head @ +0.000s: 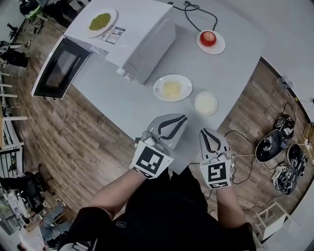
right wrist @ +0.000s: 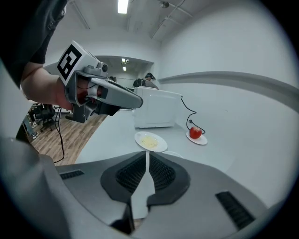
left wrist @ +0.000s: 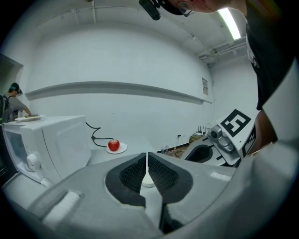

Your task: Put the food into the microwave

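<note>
The white microwave (head: pixel 142 39) stands at the table's far left with its door (head: pixel 61 68) swung open. A plate of green food (head: pixel 100 22) rests on top of it. In front of it lie a plate of yellow food (head: pixel 172 88) and a small white dish (head: pixel 205 103). A red apple (head: pixel 208 38) sits on a saucer at the back. My left gripper (head: pixel 182 118) and right gripper (head: pixel 205 131) hover side by side at the near table edge, both shut and empty. The yellow plate (right wrist: pixel 150 141) lies just past the right jaws.
A black cable (head: pixel 198 12) runs behind the microwave towards the apple. The grey table (head: pixel 235 68) ends in a curved edge at the right, with wooden floor (head: pixel 83 147) around it. Cookware and cables (head: pixel 282 147) lie on the floor at the right.
</note>
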{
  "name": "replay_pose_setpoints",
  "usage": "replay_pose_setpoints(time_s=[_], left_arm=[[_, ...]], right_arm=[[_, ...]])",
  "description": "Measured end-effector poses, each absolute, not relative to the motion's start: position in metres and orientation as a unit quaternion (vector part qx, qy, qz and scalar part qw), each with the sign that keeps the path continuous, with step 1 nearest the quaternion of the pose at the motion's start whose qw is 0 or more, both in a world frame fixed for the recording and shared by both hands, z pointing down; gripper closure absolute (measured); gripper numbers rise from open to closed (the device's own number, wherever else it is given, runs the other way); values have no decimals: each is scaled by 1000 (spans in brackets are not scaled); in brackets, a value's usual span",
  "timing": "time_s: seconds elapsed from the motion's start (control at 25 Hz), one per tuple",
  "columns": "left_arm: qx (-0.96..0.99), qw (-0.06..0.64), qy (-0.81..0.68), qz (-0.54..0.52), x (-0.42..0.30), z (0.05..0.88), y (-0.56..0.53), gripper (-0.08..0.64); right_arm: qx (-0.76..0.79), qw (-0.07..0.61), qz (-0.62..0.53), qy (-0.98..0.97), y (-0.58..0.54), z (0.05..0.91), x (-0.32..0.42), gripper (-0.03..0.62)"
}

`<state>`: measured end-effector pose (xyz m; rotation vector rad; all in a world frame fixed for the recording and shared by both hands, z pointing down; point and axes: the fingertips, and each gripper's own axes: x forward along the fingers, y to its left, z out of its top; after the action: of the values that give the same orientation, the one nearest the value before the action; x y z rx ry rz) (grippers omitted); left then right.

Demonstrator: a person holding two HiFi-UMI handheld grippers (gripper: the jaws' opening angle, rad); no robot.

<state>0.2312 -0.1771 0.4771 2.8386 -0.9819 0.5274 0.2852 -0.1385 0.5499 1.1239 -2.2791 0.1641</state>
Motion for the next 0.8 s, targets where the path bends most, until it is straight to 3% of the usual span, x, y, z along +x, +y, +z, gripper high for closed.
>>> replay_pose_setpoints(time_s=[0.36,0.8], left_arm=[[925,-4,-286,251,242,536,-178,538],[928,-9,-261,266,240,560,-194,538]], right_arm=[[419,337,38,-842,-164,595,294,526],[360,479,-84,-796,-192,647,289,485]])
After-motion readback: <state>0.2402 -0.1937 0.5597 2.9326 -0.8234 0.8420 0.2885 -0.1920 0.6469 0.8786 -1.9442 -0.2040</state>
